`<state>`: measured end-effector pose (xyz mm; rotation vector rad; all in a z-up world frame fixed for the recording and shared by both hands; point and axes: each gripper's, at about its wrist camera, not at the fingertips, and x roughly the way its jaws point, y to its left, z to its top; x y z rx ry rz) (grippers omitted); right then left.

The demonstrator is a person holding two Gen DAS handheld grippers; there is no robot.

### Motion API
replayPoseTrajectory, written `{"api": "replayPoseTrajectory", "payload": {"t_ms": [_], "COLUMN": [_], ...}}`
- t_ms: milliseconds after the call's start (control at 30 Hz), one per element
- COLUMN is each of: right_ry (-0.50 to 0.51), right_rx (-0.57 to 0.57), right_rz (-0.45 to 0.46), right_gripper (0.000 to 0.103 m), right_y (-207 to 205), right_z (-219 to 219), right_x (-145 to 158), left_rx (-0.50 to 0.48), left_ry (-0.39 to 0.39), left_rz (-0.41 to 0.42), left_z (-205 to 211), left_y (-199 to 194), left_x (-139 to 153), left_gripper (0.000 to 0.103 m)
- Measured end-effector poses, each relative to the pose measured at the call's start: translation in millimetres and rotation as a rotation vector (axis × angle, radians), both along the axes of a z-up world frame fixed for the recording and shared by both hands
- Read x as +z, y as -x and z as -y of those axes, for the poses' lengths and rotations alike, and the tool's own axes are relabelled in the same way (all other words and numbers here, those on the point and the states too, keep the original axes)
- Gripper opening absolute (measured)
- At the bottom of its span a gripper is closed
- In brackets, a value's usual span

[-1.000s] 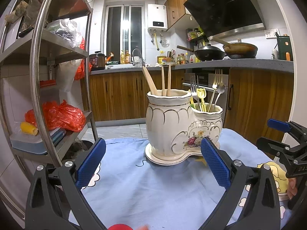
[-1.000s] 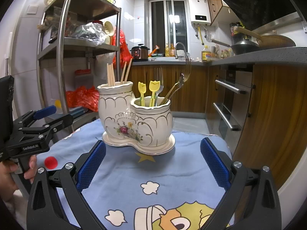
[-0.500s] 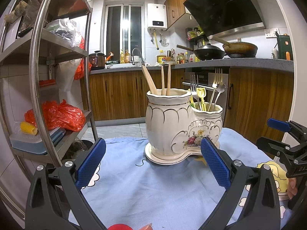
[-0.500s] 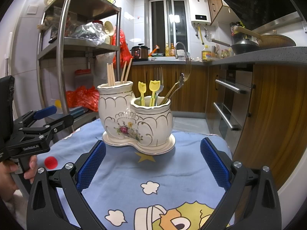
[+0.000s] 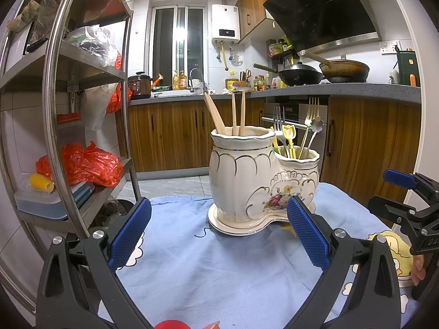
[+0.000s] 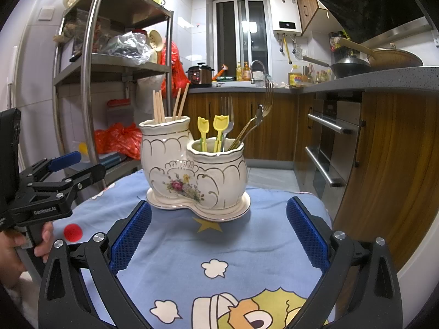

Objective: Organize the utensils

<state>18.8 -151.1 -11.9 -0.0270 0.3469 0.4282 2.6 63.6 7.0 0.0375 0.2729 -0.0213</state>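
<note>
A white ceramic double holder [image 5: 260,181] [image 6: 192,172] stands on a blue cartoon cloth [image 5: 219,268] [image 6: 233,249]. Its taller pot holds wooden chopsticks [image 5: 233,112] [image 6: 170,107]. Its lower pot holds metal forks [image 5: 278,118] [image 6: 227,112], a spoon [image 6: 253,123] and yellow plastic picks [image 5: 289,137] [image 6: 219,128]. My left gripper [image 5: 219,233] is open and empty, just in front of the holder; it also shows in the right wrist view [image 6: 74,167]. My right gripper [image 6: 219,233] is open and empty, short of the holder; it also shows in the left wrist view [image 5: 389,192].
A steel shelf rack [image 5: 60,109] [image 6: 90,82] with red bags stands left of the table. A small red ball [image 6: 72,232] [image 5: 171,325] lies on the cloth near the left gripper. Wooden cabinets and an oven [image 6: 329,148] stand behind and to the right.
</note>
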Motion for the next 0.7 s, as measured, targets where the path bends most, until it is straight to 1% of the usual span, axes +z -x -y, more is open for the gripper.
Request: {"api": "replayPoseTrajectory", "payload": {"t_ms": [700], "right_ry": [0.000], "right_rx": [0.000], "right_rz": [0.000], "right_gripper": [0.098], "right_y": [0.0], "right_z": [-0.1], "right_x": [-0.2], "left_rx": [0.011], "left_ry": [0.003], "left_rz": [-0.009], "left_z": [-0.5], "left_y": [-2.0], "left_x": [-1.4], "left_gripper": [0.098]}}
